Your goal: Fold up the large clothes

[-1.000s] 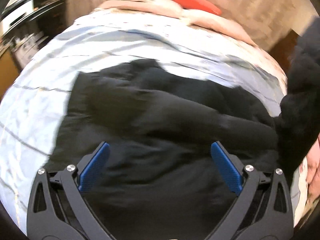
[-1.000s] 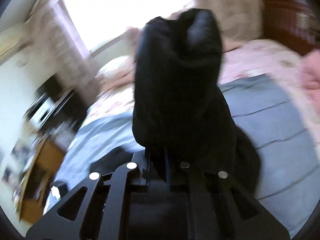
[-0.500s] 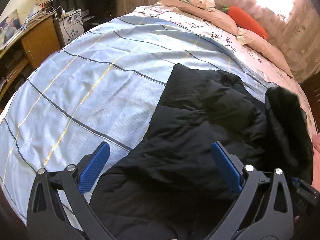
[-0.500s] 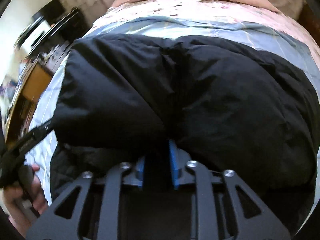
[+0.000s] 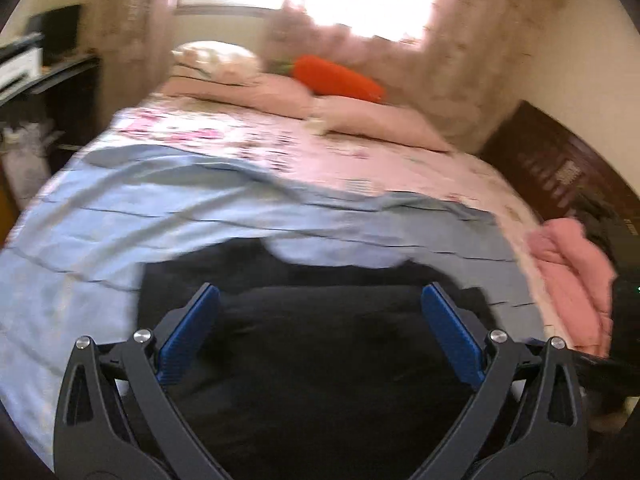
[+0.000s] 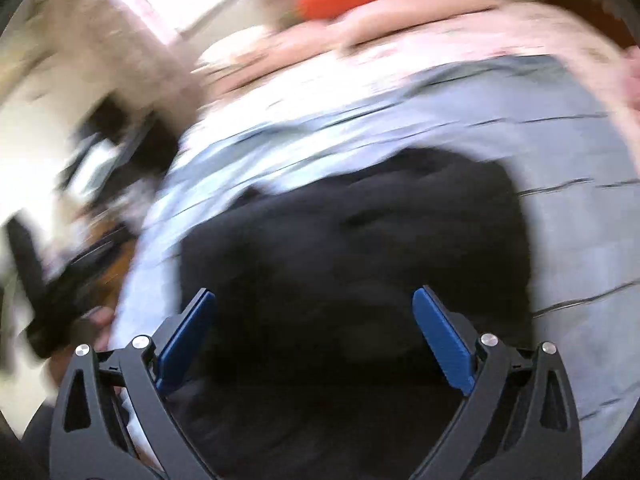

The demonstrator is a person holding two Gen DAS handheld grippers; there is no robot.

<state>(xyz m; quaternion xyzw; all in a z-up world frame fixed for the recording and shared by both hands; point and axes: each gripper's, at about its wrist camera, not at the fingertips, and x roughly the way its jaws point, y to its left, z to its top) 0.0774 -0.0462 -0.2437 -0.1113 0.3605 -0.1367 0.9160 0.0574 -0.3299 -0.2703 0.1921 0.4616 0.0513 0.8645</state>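
A black padded jacket lies in a folded heap on the light blue striped sheet of a bed. My left gripper is open and empty above the jacket's near part. In the right wrist view the same jacket fills the middle, blurred by motion. My right gripper is open and empty just above it. The jacket's near edge is hidden behind the gripper bodies.
Pink pillows and an orange carrot cushion lie at the head of the bed. A pink cloth sits at the bed's right edge by a dark wooden frame. A desk with dark shelves stands left of the bed.
My right gripper has opened and let go of the black jacket, which now lies on the bed. Both cameras have swung up toward the head of the bed.
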